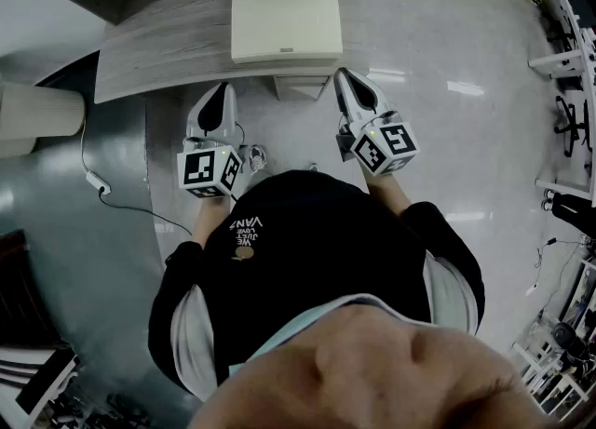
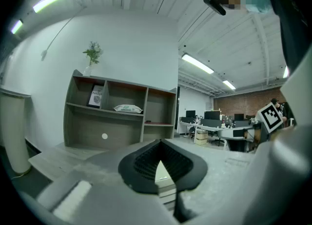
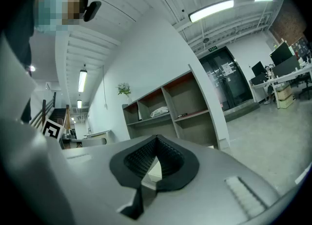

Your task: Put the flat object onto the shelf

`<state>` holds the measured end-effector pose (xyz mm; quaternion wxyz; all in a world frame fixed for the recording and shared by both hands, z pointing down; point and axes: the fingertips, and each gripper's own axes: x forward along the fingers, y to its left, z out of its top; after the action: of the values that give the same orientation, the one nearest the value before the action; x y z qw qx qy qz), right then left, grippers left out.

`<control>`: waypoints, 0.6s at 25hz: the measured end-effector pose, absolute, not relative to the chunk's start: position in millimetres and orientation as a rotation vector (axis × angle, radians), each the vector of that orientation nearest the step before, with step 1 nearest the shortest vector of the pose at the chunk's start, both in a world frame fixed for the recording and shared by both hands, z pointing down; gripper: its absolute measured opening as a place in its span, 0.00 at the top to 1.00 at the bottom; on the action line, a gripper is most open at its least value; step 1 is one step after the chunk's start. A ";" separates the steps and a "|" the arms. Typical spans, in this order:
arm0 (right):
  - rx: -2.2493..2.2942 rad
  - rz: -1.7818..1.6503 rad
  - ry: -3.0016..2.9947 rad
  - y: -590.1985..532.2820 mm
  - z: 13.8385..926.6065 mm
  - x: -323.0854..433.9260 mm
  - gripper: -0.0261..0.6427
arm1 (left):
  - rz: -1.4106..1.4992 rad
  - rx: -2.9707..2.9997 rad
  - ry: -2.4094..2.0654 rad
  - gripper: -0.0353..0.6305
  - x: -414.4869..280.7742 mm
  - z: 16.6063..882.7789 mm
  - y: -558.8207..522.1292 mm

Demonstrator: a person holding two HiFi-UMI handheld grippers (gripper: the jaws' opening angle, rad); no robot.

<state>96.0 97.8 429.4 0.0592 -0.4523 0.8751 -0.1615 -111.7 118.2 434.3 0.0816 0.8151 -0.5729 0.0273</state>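
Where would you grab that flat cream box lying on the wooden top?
Probably its near long edge, from the near side, pinching across its thin height near each corner. The box lies flat, looks too wide to span, and that edge faces the left tongs and right tongs, both shut.

I read "VANS" in white on the black shirt [image 1: 307, 232], upside down to me; the smaller lines beside it are unsure. The book [image 2: 96, 96] on the shelf [image 2: 117, 132] shows "NATU". Green print on the bag [image 2: 127, 108] is too small.
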 end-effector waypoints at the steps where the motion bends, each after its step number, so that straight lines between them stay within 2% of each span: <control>1: -1.371 -0.488 2.648 96.9 429.1 94.8 0.97 | 0.075 2.436 -1.712 0.95 -112.8 433.5 117.0; 15: -1.415 -0.520 2.552 80.3 425.3 75.6 0.96 | 0.052 2.461 -1.674 0.95 -141.9 430.4 95.1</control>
<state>75.6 80.3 425.3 0.0886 -0.4755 0.8577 -0.1746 -141.9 95.1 430.4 0.0825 0.8239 -0.5604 0.0173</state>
